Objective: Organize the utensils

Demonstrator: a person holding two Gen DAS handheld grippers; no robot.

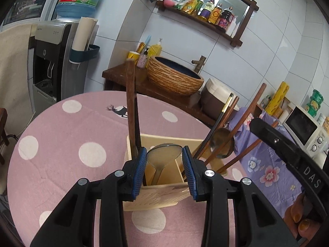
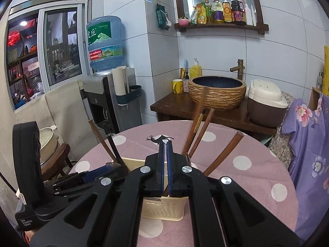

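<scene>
A cream utensil holder (image 1: pixel 164 187) stands on the pink dotted table; it also shows in the right wrist view (image 2: pixel 162 207). My left gripper (image 1: pixel 164 154) is open, its blue pads on either side of a metal spoon (image 1: pixel 162 154) that stands bowl-up in the holder. Two wooden handles (image 1: pixel 131 107) stand in the left compartment. A ladle (image 1: pixel 222 144) and several wooden handles (image 1: pixel 242 123) lean out to the right. My right gripper (image 2: pixel 165 146) is shut with nothing visible between its pads, hovering over the holder. The right gripper's body (image 1: pixel 287 152) shows at the right.
The round table (image 1: pixel 67 144) has a pink cloth with white dots. Behind it stand a wooden counter with a woven basin (image 2: pixel 218 90), a rice cooker (image 2: pixel 265 107) and a water dispenser (image 2: pixel 111 90). A microwave (image 1: pixel 304 129) sits at the right. A floral purple cloth (image 2: pixel 308 144) hangs at the right.
</scene>
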